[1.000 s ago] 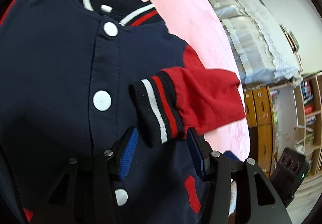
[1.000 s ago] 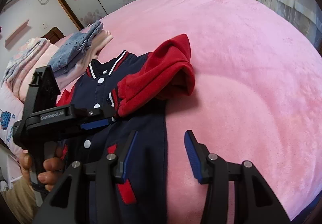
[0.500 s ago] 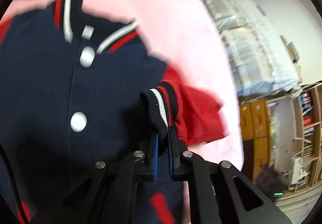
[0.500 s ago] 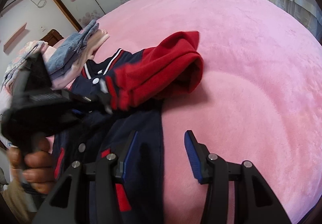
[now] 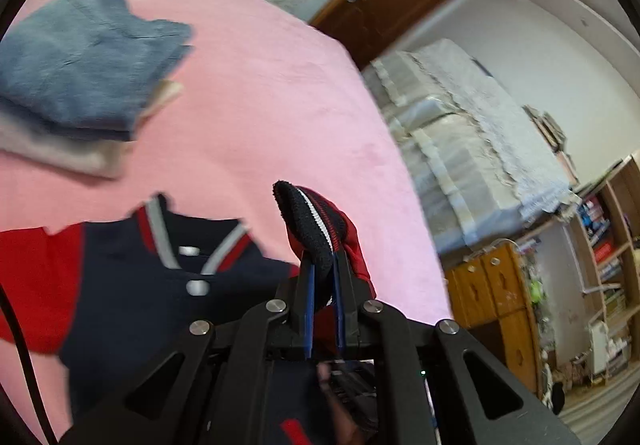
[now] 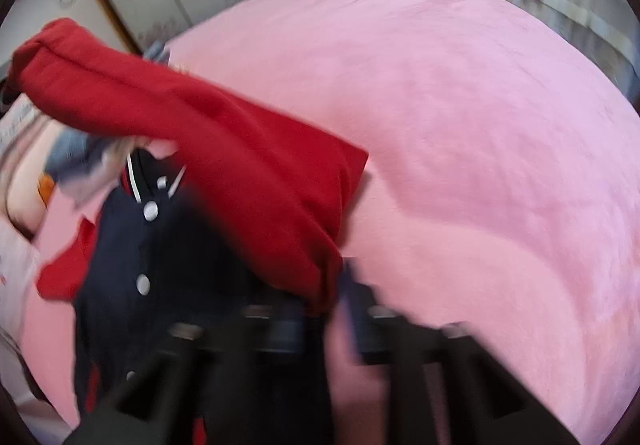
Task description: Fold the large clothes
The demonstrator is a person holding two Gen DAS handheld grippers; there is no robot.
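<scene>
Right now the left gripper (image 5: 323, 277) is clamping the striped cuff (image 5: 310, 221) of the jacket's red sleeve (image 6: 208, 133), jaws pressed tight on the knit with the cuff sticking up past the tips; the sleeve is hanging raised in the air above the jacket (image 5: 160, 285), stretching from upper left down toward the lower centre in the right wrist view. Jacket body, navy with white snaps (image 6: 150, 210) and a red-white striped collar (image 5: 160, 229), is lying flat, front up, on the pink bedspread (image 6: 480, 105). Right gripper (image 6: 320, 309) is sitting at the sleeve's lower end by the shoulder, heavily blurred; red fabric is running down between its fingers, but cannot tell whether it is clenched on it or released. Folded blue garment (image 5: 88, 57) is resting on a pale folded one further back on the bed, apart from the jacket. Wooden cabinet (image 5: 492, 309) and shelves (image 5: 608, 245) are showing beside the bed
</scene>
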